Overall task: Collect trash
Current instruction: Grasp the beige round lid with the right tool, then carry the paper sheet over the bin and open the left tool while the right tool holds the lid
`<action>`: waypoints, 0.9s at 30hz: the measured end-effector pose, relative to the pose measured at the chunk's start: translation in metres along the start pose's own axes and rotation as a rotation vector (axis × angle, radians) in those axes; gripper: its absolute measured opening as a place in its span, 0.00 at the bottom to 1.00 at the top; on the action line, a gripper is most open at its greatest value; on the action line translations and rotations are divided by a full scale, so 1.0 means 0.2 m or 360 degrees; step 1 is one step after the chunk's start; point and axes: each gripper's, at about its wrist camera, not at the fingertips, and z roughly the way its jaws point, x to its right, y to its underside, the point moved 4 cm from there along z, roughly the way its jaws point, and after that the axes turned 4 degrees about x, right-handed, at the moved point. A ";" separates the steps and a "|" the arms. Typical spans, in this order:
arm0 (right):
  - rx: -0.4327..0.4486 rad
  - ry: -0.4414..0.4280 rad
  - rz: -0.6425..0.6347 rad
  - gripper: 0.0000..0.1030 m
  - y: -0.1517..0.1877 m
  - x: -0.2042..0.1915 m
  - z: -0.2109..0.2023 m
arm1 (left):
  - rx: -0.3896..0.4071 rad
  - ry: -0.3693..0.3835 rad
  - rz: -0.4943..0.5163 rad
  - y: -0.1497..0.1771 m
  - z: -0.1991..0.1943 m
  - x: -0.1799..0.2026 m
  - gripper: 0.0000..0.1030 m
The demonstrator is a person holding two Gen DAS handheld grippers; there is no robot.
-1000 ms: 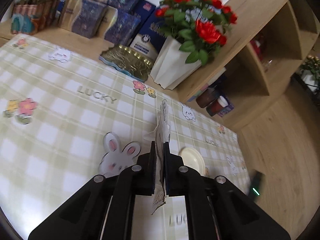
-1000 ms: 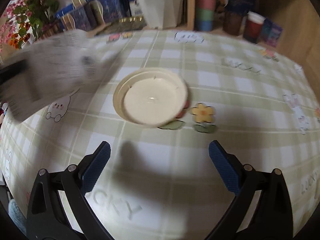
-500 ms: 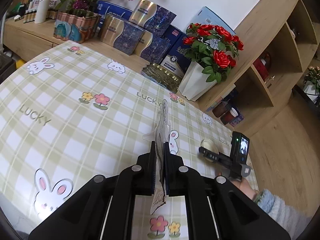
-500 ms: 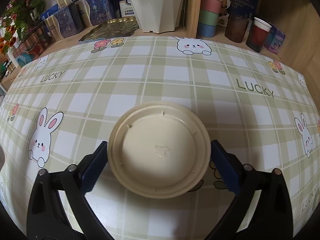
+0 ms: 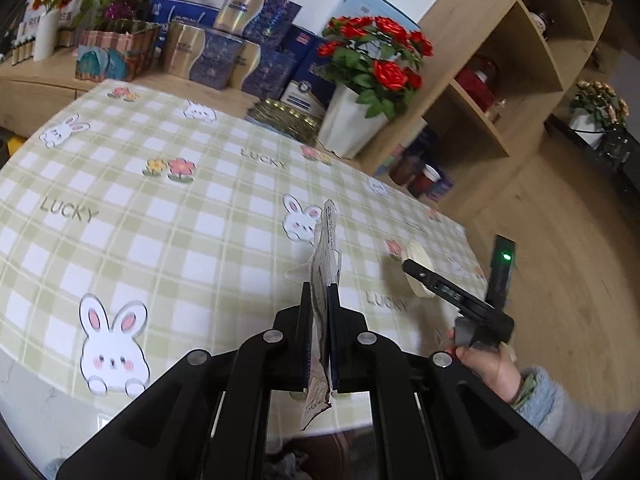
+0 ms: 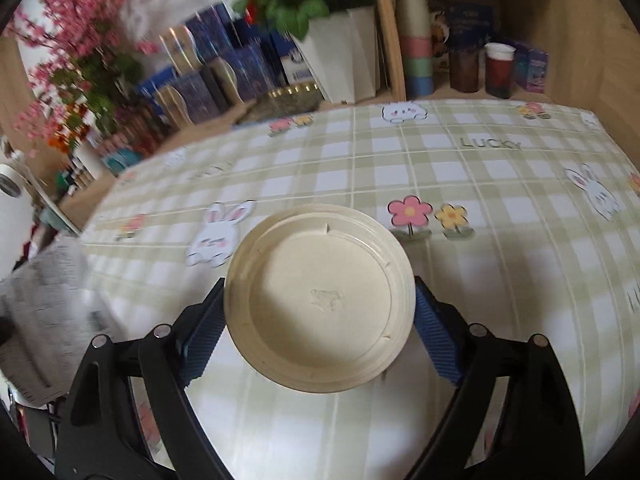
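Observation:
My left gripper (image 5: 319, 292) is shut on a thin printed paper scrap (image 5: 329, 240), which stands on edge between the pads above the checked tablecloth (image 5: 160, 220). That scrap shows as a grey blur (image 6: 44, 300) at the left of the right wrist view. A round cream plastic lid (image 6: 320, 300) sits between the blue pads of my right gripper (image 6: 319, 289). Its jaws are closing, and both pads touch the lid's rim. The lid hangs just above the cloth and casts a shadow there. From the left wrist view the lid (image 5: 416, 268) looks tilted in that gripper (image 5: 420, 276).
A white vase of red roses (image 5: 352, 128), blue gift boxes (image 5: 240, 52) and a gold tray (image 5: 284, 116) line the table's far edge. A wooden shelf unit (image 5: 480, 100) with stacked cups (image 6: 418, 40) stands beyond. A person's hand (image 5: 484, 368) holds the right gripper.
The right gripper moved up to the lid, closed round it and raised it off the cloth. The left gripper pulled back towards the near table edge with the paper scrap still in it.

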 end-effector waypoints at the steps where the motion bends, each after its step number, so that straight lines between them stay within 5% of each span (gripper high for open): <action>1: 0.0028 -0.0013 0.0014 0.83 0.03 -0.01 -0.07 | -0.0006 0.0004 0.0012 0.01 -0.01 0.01 0.07; 11: 0.0140 -0.0082 0.0034 0.83 0.32 -0.11 -0.59 | -0.0134 0.0121 0.0129 0.23 -0.21 0.12 0.07; 19: 0.0108 -0.0127 -0.0048 0.83 0.55 -0.22 -0.76 | -0.0287 0.0162 0.0206 0.43 -0.35 0.16 0.07; 27: 0.0082 -0.0175 -0.0084 0.83 0.71 -0.28 -0.85 | -0.0570 0.0110 0.0442 0.68 -0.37 0.17 0.07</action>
